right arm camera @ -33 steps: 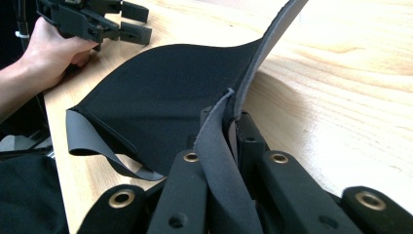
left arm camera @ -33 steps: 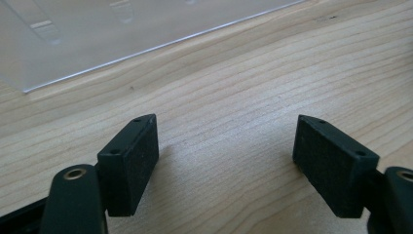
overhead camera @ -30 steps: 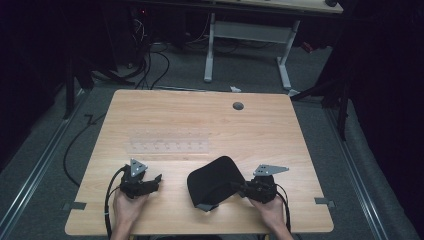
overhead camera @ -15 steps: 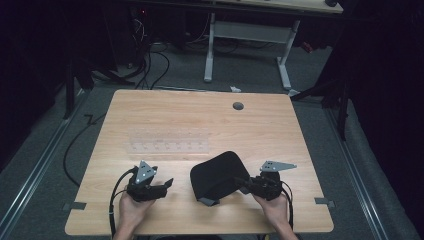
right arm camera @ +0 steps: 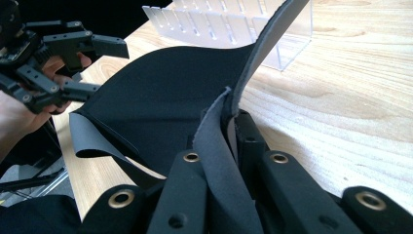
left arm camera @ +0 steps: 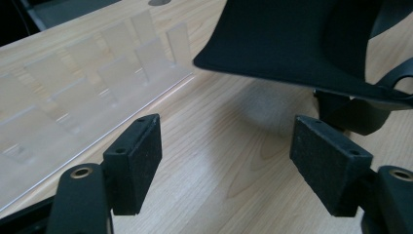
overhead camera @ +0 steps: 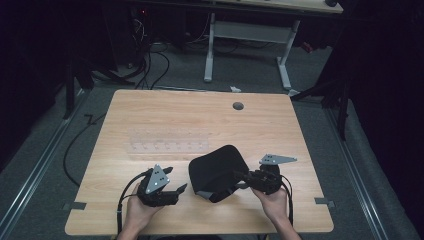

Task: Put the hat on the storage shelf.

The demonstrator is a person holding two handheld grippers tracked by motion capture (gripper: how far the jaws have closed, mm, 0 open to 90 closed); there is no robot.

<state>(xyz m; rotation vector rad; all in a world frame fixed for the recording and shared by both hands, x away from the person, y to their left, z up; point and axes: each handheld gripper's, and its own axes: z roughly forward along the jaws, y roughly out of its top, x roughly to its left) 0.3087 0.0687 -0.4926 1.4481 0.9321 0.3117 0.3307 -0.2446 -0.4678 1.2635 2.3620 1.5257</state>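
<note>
Near the table's front edge, the right gripper (overhead camera: 243, 181) is clamping the floppy black fabric pouch (overhead camera: 218, 171); the left gripper (left arm camera: 229, 161) is gaping wide, holding nothing, beside the clear plastic slotted rack (left arm camera: 83, 92).

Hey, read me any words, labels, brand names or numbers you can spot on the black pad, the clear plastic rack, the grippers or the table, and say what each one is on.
None can be read.
Black pad: plain, no label.
Clear plastic rack: no print.
Left gripper and right gripper: no markings.
Table: bare wood grain.
</note>
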